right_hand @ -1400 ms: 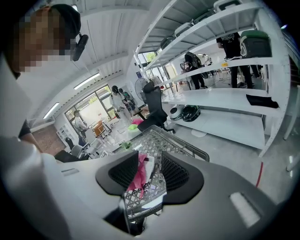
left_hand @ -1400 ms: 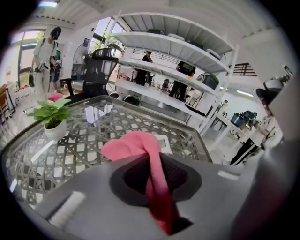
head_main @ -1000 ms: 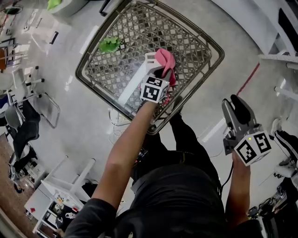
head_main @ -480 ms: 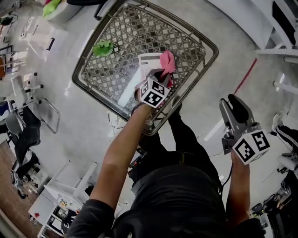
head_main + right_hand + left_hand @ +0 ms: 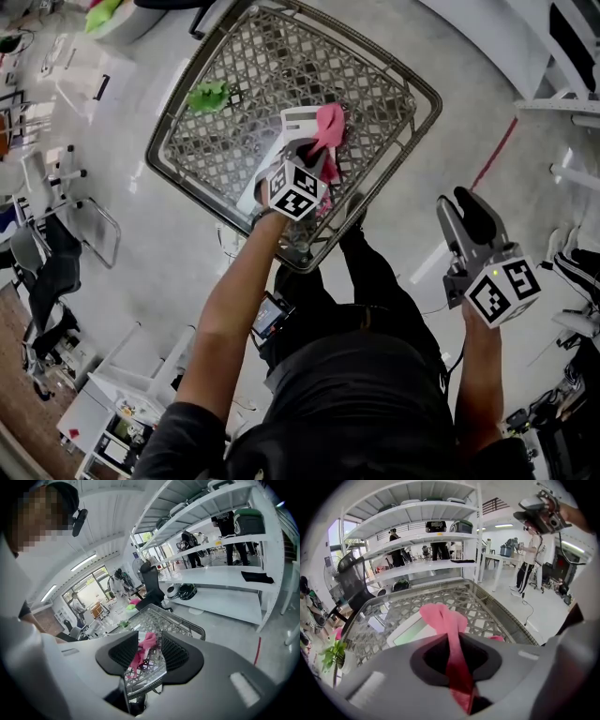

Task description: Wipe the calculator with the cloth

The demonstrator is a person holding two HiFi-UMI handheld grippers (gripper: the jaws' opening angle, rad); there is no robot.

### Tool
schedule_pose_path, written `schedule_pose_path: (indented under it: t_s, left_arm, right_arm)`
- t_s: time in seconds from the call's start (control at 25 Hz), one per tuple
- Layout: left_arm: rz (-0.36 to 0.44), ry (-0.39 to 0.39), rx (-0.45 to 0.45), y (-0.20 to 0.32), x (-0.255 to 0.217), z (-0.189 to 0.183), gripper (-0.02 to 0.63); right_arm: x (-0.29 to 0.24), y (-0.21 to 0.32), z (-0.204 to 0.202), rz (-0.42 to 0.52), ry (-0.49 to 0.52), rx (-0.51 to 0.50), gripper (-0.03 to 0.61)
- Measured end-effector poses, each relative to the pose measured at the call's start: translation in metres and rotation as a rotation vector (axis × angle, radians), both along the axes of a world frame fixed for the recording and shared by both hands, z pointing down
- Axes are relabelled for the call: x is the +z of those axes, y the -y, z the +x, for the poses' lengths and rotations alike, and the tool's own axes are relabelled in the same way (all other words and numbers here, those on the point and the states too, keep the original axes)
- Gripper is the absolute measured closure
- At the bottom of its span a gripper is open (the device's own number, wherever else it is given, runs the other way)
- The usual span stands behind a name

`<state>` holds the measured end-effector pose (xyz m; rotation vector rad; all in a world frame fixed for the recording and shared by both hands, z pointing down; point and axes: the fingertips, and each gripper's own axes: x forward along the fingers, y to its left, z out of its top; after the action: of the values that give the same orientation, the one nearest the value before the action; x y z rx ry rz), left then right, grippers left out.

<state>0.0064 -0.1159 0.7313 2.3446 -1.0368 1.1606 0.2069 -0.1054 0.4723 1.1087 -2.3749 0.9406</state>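
Left gripper (image 5: 457,656) pinching the cloth (image 5: 443,620) over the calculator (image 5: 262,176), right gripper (image 5: 467,221) idle

Left jaws are nearly closed, clamped on a fold of the pink cloth, whose free bunch sticks out past the tips above the far end of the white calculator lying on the mesh table (image 5: 157,148); whether the cloth presses on the calculator or hangs just over it cannot be told. Right jaws stand a little apart with nothing between them, held well off to the side of the table. Judged from this, the wiping step is in hand: the cloth is gripped and at the calculator. The next move calls for lowering the bunch flat onto the face and drawing it along the length, lightly enough that the loose calculator does not slide on the mesh
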Motion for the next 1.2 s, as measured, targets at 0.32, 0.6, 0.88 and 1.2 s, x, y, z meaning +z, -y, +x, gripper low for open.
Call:
schedule_pose_path:
  t_s: [0.32,0.6,0.88,1.2]
  left_arm:
    - [0.002,0.027,-0.052,-0.005,0.001,-0.042,0.511]
    - [-0.012,0.013,-0.176,-0.012,0.0,-0.078,0.511]
    - [-0.083,-0.194,-0.464,-0.019,0.0,-0.089,0.511]
    - [-0.126,-0.368,-0.712,-0.026,0.005,-0.086,0.511]
  right_arm:
    - [0.002,0.004,-0.013,-0.004,0.001,-0.015,0.426]
    - [0.004,0.005,-0.021,-0.01,-0.004,-0.021,0.425]
    - [0.007,0.006,-0.025,-0.014,-0.002,-0.03,0.425]
    - [0.012,0.004,-0.02,-0.03,-0.011,-0.027,0.425]
